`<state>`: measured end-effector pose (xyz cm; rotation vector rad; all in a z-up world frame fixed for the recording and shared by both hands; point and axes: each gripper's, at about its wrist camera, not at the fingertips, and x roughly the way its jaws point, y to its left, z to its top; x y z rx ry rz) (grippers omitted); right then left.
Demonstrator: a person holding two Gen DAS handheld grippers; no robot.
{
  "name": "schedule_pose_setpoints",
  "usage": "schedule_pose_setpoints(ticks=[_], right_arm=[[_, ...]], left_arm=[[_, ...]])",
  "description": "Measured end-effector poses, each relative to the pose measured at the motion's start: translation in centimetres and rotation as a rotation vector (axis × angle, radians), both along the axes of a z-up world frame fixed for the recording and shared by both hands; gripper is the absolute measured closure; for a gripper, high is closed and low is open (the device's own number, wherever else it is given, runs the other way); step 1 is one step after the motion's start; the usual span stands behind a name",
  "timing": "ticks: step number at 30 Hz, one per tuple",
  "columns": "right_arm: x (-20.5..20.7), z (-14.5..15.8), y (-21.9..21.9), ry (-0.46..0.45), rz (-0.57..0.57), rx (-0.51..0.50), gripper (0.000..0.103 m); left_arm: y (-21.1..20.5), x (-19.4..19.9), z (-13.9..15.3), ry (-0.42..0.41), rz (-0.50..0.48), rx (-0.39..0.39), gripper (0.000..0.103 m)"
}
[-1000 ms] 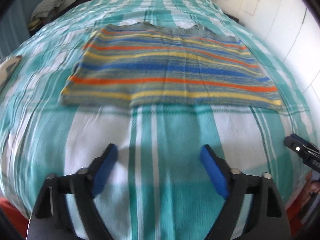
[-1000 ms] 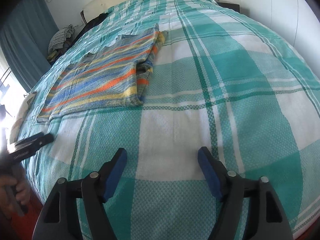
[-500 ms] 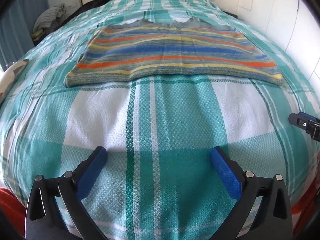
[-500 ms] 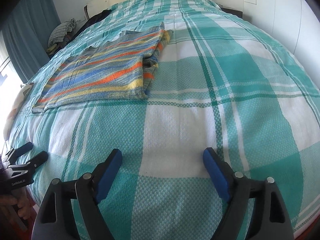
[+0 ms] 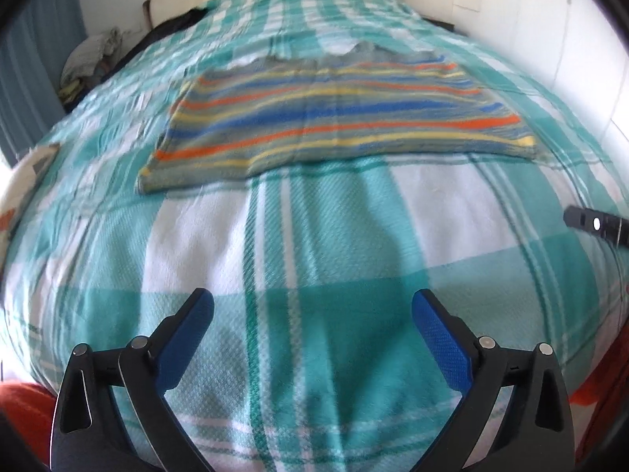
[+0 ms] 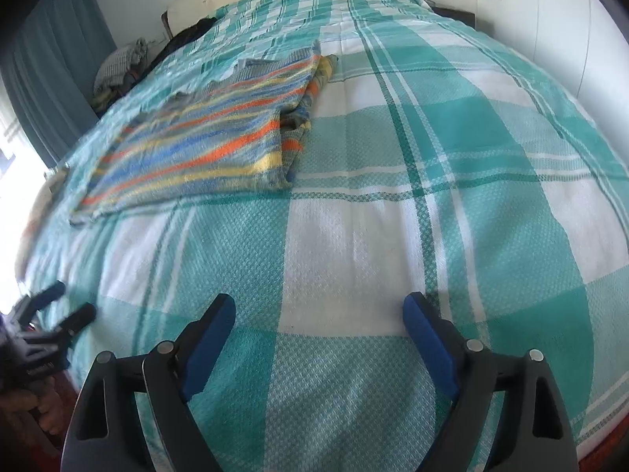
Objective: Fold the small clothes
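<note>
While both grippers are held apart with nothing between them, the right gripper [image 6: 319, 316] having just widened, the striped knit top [image 5: 338, 118] is seen straight ahead of the left gripper [image 5: 312, 312], stripes running crosswise; from the right it lies ahead-left on the bed [image 6: 452, 196]

Bed [image 5: 334, 244] under teal-and-white checked cover; striped knit top [image 5: 338, 118] flat on it, one side folded in

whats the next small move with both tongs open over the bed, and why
Probably bring both tongs forward to the striped top's near hem. It lies flat on the checked bedspread, sides already folded in, while the left tongs and right tongs hang open and empty, short of it.
</note>
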<state>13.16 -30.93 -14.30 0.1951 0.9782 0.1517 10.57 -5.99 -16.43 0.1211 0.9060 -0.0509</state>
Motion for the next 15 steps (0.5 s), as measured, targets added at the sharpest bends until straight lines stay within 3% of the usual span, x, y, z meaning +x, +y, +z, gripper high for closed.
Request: schedule_pose_setpoints(ticks=[3,5,11,15], right_arm=[[0.0,1.0,-3.3,0.001,-0.103,0.19,0.017],[-0.2,1.7,-5.6,-0.025,-0.188,0.25,0.017],[-0.9,3.0,-10.5,-0.09,-0.331,0.235,0.017],[-1.3,3.9,-11.7,-0.118,-0.355,0.221,0.017]], left_arm=[[-2.2,-0.1,1.7,-0.043,-0.08,0.016,0.002],[-4.9,0.6,2.7,-0.056,-0.178,0.03,0.002],[-13.2,5.3,3.6,-0.041,-0.402,0.055,0.002],[-19.0,9.3,1.5,0.013,-0.498,0.121,0.002]])
